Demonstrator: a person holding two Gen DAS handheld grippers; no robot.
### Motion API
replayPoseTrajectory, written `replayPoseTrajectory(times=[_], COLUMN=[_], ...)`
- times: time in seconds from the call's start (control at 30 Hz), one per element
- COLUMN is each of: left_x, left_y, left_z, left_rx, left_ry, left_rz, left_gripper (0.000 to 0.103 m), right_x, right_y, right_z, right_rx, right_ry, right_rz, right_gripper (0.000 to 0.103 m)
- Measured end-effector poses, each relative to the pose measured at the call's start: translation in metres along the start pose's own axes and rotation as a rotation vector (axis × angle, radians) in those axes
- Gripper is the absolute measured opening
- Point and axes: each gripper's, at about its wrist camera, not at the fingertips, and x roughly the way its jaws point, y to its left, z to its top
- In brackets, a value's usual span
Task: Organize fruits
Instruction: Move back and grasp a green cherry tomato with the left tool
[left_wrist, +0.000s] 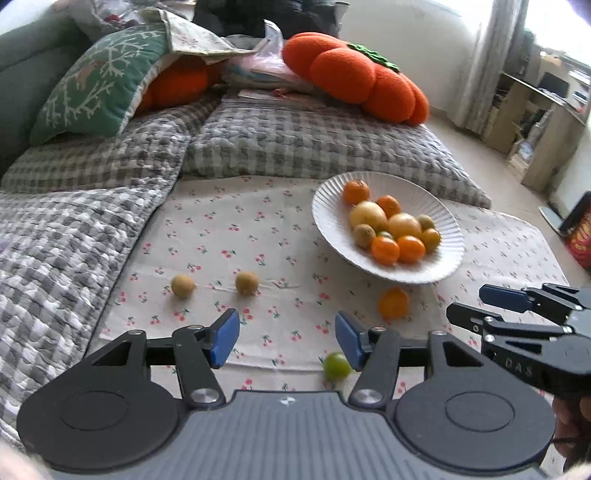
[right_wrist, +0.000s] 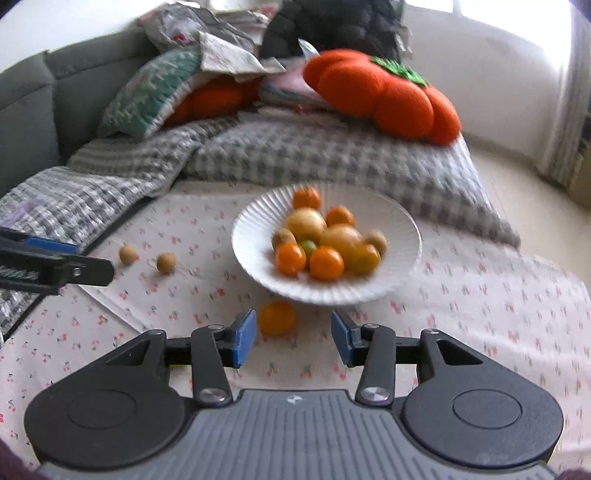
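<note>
A white ribbed bowl (left_wrist: 325, 206) (right_wrist: 255, 225) on the cherry-print cloth holds several oranges, yellow fruits and small brown ones. Loose on the cloth lie two brown fruits (left_wrist: 183, 286) (left_wrist: 246, 283), an orange (left_wrist: 393, 303) (right_wrist: 277, 318) and a green lime (left_wrist: 336, 366). My left gripper (left_wrist: 287, 339) is open with nothing between its pads; the lime sits just under its right finger (left_wrist: 347, 341). My right gripper (right_wrist: 293, 338) is open too, and the loose orange lies just beyond its left pad (right_wrist: 245, 338). Each gripper shows at the edge of the other's view.
A grey checked quilt (left_wrist: 295, 140) borders the cloth at the back and left. Behind it are a green cushion (left_wrist: 99, 85) and an orange pumpkin cushion (left_wrist: 354, 77). Floor and wooden shelves (left_wrist: 535, 110) lie to the right.
</note>
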Motion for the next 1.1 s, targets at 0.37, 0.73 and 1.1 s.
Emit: replayPoseTrajectory(times=[0.37,0.73,1.1], left_x=[0.043,0.072,0.08], left_y=[-0.014,-0.023,-0.016], left_z=[-0.035,-0.039,-0.04], left_rx=[0.133,0.151,0.121], left_ry=[0.077,0.05,0.065], left_rz=[-0.092,-0.122,-0.138], left_gripper=[0.055,0.04,0.021], right_x=[0.015,0.04,0.06], right_y=[0.015,0.017,0.015], right_z=[-0.014,-0.01,-0.013], right_rx=[0.009,0.036,-0.016], right_ry=[0.066,0.072,0.049], right_rz=[-0.05,-0.058,-0.062], right_gripper=[0.052,0.053,0.053])
